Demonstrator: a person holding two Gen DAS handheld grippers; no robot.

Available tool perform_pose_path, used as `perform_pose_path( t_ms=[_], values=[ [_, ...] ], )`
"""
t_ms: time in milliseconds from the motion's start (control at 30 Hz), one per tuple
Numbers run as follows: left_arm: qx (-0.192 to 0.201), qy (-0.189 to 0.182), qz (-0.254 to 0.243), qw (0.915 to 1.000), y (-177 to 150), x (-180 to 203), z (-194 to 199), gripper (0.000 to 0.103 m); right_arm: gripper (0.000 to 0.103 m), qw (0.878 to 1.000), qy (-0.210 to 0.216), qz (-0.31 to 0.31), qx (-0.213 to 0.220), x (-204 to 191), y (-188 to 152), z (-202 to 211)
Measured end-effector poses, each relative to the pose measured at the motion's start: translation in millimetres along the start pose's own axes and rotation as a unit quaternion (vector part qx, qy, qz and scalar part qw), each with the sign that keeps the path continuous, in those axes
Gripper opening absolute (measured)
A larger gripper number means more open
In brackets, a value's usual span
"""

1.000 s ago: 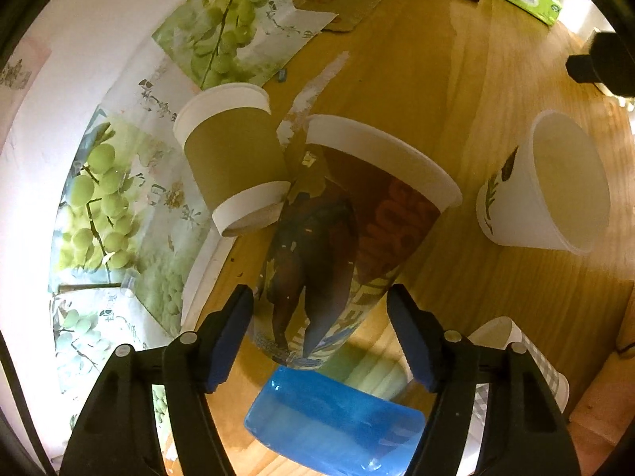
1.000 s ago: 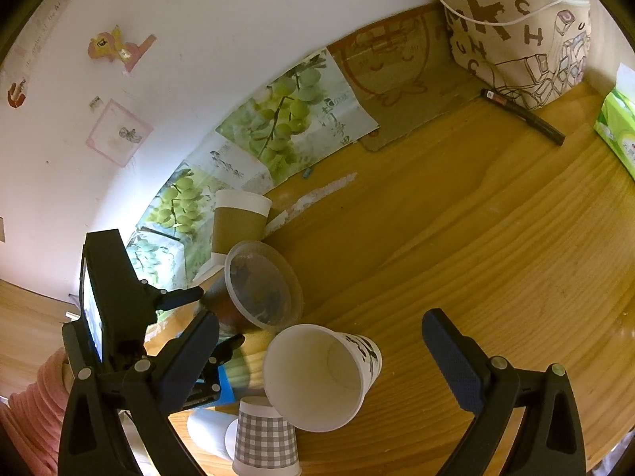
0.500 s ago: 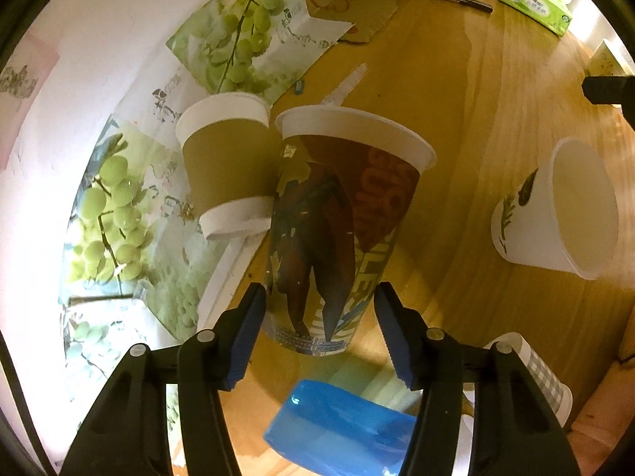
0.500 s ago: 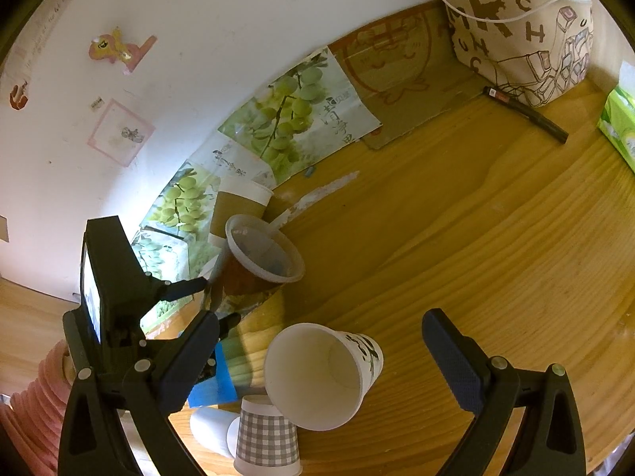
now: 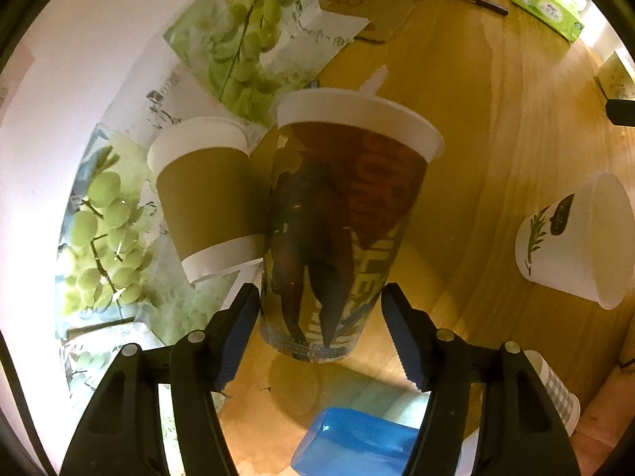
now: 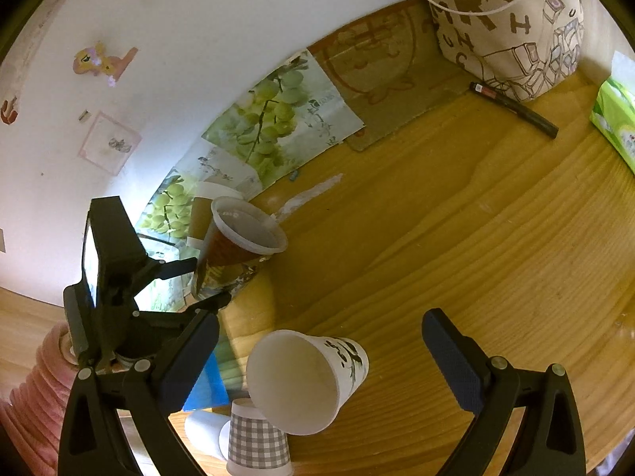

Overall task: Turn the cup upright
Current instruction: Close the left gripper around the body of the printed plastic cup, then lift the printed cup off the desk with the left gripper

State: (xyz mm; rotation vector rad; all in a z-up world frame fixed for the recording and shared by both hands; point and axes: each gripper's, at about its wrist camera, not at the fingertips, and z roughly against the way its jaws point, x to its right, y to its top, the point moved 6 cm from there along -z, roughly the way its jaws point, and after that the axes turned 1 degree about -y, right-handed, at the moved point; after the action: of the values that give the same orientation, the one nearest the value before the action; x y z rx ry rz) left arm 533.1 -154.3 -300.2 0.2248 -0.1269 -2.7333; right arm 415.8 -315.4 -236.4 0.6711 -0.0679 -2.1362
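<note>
A tall printed cup stands mouth up on the wooden table, between the fingers of my left gripper. The jaws are opening: the right pad is clear of the cup and the left pad is at its wall. The right wrist view shows the same cup and the left gripper at its base. A brown-sleeved cup stands touching the printed cup's left side. My right gripper is wide open above a white cup with a leaf print, which lies on its side.
The white leaf-print cup lies to the right. A gingham cup and another white cup lie at the near edge beside a blue block. Grape posters lean on the wall. A pen, a bag and a tissue pack are far back.
The printed cup went from tilted to upright beside the brown-sleeved cup. The left jaws shut on it, then parted. The right gripper and the white cup kept still.
</note>
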Motion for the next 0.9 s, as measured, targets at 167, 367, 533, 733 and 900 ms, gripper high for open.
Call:
perform_pose_path(
  t_ms=[167, 367, 533, 733, 900],
  values=[
    [-0.003, 0.004, -0.007, 1.0, 5.1, 1.7, -8.0, 0.07, 0.103, 1.0, 0.0, -0.002, -0.001, 0.7, 0.2, -0.3],
    [-0.008, 0.015, -0.007, 0.9998, 1.7, 4.1, -13.3, 0.069, 0.103, 1.0, 0.0, -0.002, -0.001, 0.5, 0.1, -0.1],
    [-0.019, 0.03, -0.008, 0.9993, -0.9, 11.8, -16.7, 0.068, 0.103, 1.0, 0.006, 0.001, -0.005, -0.6, -2.0, 0.3],
    [-0.023, 0.039, 0.009, 0.9989, 3.4, 18.4, 7.4, 0.068, 0.103, 1.0, 0.017, 0.009, -0.007, -4.2, -5.4, 4.4],
    [-0.022, 0.038, 0.039, 0.9983, -1.4, 20.3, 29.3, 0.067, 0.103, 0.999, 0.028, 0.021, -0.007, -8.6, -7.5, 10.1]
  ],
)
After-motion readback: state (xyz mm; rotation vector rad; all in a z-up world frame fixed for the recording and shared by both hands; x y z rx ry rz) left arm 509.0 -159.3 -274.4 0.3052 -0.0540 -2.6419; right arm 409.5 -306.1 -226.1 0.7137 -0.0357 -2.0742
